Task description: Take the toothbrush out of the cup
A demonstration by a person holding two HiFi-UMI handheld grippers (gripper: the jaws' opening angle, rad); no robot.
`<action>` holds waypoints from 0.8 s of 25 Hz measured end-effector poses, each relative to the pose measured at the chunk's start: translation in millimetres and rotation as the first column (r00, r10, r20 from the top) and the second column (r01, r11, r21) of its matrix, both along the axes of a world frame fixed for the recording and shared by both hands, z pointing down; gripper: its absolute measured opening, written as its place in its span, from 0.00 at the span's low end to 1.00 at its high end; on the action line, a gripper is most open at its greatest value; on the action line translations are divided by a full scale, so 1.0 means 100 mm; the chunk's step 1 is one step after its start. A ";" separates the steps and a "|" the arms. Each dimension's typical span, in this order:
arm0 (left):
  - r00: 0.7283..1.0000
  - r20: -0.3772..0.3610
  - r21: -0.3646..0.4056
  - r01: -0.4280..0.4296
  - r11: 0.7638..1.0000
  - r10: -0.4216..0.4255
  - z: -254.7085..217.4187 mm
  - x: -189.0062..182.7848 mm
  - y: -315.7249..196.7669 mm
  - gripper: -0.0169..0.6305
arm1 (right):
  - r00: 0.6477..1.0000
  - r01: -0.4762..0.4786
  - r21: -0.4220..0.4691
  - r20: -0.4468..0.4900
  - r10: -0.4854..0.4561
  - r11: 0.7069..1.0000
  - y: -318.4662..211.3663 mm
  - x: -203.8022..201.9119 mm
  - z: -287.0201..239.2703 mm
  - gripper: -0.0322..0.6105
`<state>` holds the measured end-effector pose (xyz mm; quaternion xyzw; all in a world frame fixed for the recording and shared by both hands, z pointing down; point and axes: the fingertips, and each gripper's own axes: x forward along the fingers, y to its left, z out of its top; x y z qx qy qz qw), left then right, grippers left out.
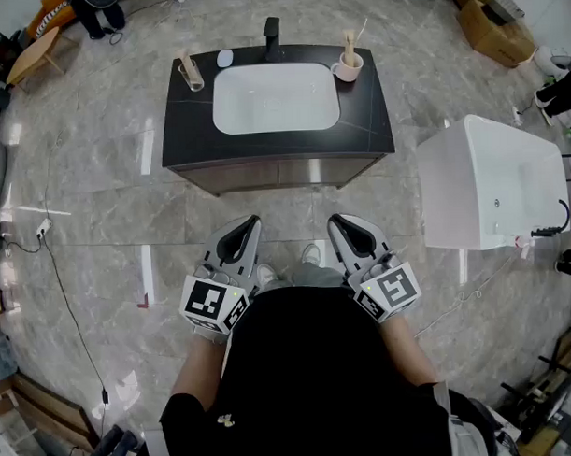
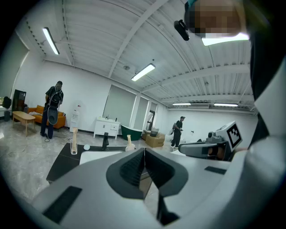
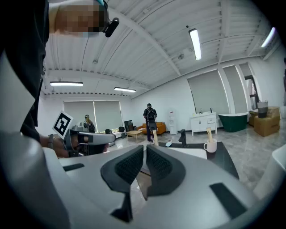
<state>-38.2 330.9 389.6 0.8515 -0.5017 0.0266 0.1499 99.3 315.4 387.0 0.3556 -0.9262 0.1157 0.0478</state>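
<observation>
A black vanity top (image 1: pixel 365 107) with a white basin (image 1: pixel 275 97) stands ahead of me. At its right back corner is a white mug (image 1: pixel 348 69) (image 3: pixel 210 146) holding a wooden toothbrush (image 1: pixel 349 44) (image 3: pixel 208 133). A clear glass (image 1: pixel 193 74) (image 2: pixel 73 147) with another wooden brush stands at the left back corner. Both grippers hang close to my body, well short of the vanity. My left gripper (image 1: pixel 251 222) (image 2: pixel 144 150) is shut on nothing. My right gripper (image 1: pixel 337 221) (image 3: pixel 145 146) is likewise shut and empty.
A black faucet (image 1: pixel 271 36) rises behind the basin. A white tub-like unit (image 1: pixel 494 182) stands to the right and a cardboard box (image 1: pixel 492 30) at the far right. A cable (image 1: pixel 68 295) trails over the marble floor at the left. People stand farther back in the room (image 2: pixel 52 109).
</observation>
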 end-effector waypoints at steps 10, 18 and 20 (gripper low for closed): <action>1.000 0.021 -0.003 -0.010 1.000 0.010 -0.04 0.60 -0.39 0.06 | 0.999 0.030 0.012 0.039 -0.031 0.999 -0.36 0.46 -0.01 0.12; 0.999 0.053 -0.021 -0.006 1.000 0.007 0.01 1.04 -0.66 0.06 | 0.991 0.037 -0.028 0.134 -0.033 0.999 -0.61 0.93 0.12 0.12; 0.998 0.064 -0.030 -0.007 1.000 0.009 0.04 1.08 -0.68 0.06 | 0.991 0.037 -0.047 0.134 -0.030 0.998 -0.64 0.99 0.19 0.12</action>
